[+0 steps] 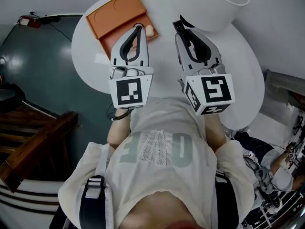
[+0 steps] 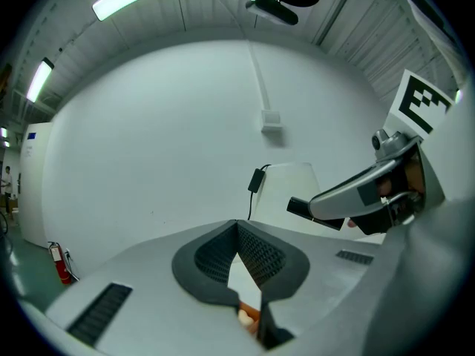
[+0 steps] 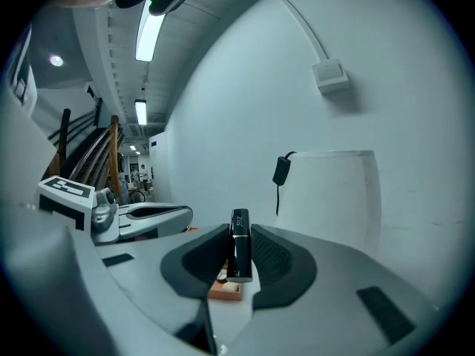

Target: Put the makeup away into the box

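An open orange box (image 1: 116, 15) lies on the round white table (image 1: 238, 56) at its far left, with a small peach-coloured item (image 1: 150, 31) at its near right corner. My left gripper (image 1: 139, 27) hovers over that corner, its jaws meeting at the tips with nothing between them. My right gripper (image 1: 177, 25) is held beside it to the right, shut on a black lipstick tube (image 3: 239, 247) that stands upright between the pads. The right gripper view shows the orange box (image 3: 225, 288) below the jaws. In the left gripper view, the orange box (image 2: 251, 314) peeks through under my left gripper (image 2: 237, 227).
A large white shade-like cylinder (image 1: 214, 4) with a black cable plug (image 3: 281, 170) stands at the table's far right. Wooden stairs (image 1: 33, 142) and dark green floor lie to the left. A red fire extinguisher (image 2: 63, 262) stands by the wall.
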### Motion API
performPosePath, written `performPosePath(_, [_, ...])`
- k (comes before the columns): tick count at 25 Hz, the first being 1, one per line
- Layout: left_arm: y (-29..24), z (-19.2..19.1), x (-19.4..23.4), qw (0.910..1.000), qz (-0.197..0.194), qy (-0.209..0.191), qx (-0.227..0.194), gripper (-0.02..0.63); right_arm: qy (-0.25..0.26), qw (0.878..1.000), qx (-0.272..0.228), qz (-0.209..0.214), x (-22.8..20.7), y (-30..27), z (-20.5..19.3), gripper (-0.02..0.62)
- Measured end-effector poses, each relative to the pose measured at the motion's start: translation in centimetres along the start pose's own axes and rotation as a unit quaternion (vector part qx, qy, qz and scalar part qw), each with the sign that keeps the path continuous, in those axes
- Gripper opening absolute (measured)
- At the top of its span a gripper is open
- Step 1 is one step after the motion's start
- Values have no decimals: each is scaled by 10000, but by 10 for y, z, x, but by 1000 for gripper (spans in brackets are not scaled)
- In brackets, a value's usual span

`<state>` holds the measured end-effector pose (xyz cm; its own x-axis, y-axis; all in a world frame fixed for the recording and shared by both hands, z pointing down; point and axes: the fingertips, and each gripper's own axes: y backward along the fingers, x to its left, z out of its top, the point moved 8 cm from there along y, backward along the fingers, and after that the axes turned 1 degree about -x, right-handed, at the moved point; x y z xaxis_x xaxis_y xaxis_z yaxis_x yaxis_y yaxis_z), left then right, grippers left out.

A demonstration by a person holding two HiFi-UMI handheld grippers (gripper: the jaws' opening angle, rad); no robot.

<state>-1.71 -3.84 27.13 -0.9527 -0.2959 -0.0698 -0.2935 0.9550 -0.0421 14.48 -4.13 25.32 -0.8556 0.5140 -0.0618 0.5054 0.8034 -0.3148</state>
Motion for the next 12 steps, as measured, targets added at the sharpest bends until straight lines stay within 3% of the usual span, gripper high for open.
performPosePath(5, [5, -2, 1, 10000, 70, 26, 22, 8, 98, 9997, 112, 210, 7, -5, -5, 96])
performPosePath(9, [13, -13, 13, 9994, 243, 124, 210, 8, 368, 9954, 430, 768, 21, -26, -12, 96])
performPosePath(12, [20, -24, 24, 9981, 454, 67, 399, 8, 799, 9858, 747, 1275, 35, -56, -25, 96])
